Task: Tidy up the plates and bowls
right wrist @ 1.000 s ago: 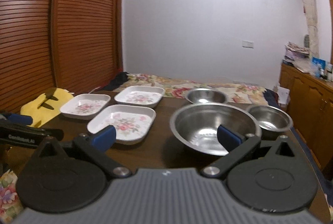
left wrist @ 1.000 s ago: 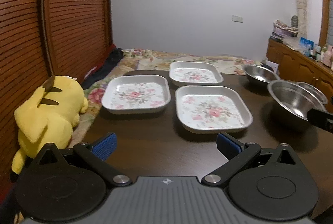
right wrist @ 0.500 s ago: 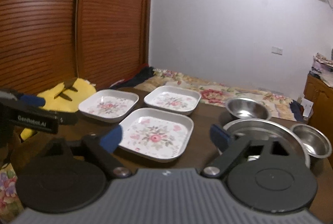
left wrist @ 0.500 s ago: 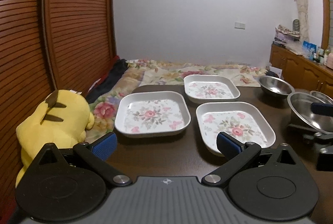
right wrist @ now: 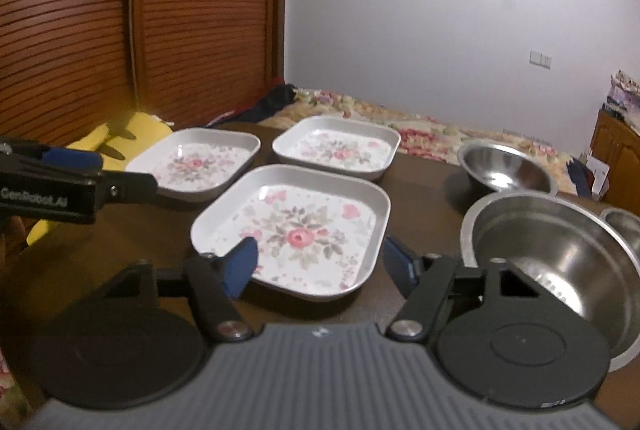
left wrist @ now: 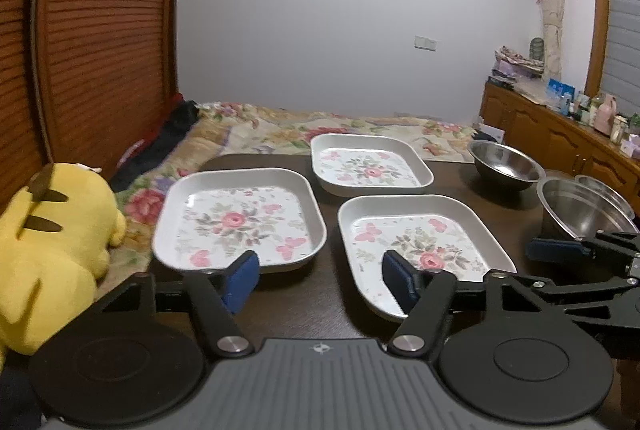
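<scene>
While three floral plates and three steel bowls sit on the dark table point(left wrist: 320, 314), both grippers hover low at the near edge with nothing between their blue pads.

Left wrist view: the left gripper point(left wrist: 320, 280) sits at lower centre. Its jaws have just been closing and now stand partly spread, empty, over the bare strip between two plates. The left plate point(left wrist: 240, 218) lies centre-left, the near plate point(left wrist: 424, 246) centre-right, with its near rim partly behind the right pad. The far plate point(left wrist: 370, 164) lies above them, at the table's far edge. All three are apart from one another. A small bowl point(left wrist: 504, 166) stands at right of the far plate; a big bowl point(left wrist: 580, 208) sits at the right edge with a third bowl point(left wrist: 608, 188) just behind it. The right gripper point(left wrist: 576, 250) reaches in from the right, in front of the big bowl. A yellow plush point(left wrist: 52, 254) lies at lower left, off the table.

Right wrist view: the right gripper point(right wrist: 320, 266) has also just been closing; its jaws are half spread and straddle the near plate's front right corner without pinching it.
</scene>
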A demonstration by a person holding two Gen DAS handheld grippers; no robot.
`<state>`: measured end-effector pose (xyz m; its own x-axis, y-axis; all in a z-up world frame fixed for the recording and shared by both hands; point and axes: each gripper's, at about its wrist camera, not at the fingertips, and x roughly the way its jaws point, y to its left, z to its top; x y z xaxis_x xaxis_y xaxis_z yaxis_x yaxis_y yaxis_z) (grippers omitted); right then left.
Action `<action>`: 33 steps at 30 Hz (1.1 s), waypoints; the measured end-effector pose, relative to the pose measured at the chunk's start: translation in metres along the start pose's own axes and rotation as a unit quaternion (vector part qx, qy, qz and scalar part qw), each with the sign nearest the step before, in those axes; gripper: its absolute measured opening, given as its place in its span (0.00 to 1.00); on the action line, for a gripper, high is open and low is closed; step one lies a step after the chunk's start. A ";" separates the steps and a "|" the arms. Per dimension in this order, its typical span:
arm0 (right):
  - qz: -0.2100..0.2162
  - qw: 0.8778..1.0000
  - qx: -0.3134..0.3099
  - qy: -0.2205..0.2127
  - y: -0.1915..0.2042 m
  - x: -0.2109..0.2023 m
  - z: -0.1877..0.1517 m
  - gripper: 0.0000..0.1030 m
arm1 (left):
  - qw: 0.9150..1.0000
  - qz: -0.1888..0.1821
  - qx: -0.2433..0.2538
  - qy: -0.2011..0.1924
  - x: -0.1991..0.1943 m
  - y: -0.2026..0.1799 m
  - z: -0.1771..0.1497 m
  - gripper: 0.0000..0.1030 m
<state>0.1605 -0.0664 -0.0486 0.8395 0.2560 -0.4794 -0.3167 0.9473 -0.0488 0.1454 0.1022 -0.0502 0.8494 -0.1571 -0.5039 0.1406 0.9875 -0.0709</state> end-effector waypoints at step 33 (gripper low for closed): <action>-0.035 0.997 0.048 0.044 -0.015 0.047 -0.006 0.36 | 0.997 -0.057 -0.011 0.052 0.061 -0.007 -0.007 0.14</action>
<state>0.2021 -0.0698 -0.0759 0.8151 0.1746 -0.5523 -0.2111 0.9775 -0.0026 0.1933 0.0860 -0.0865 0.7710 -0.2673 -0.5780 0.2206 0.9635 -0.1514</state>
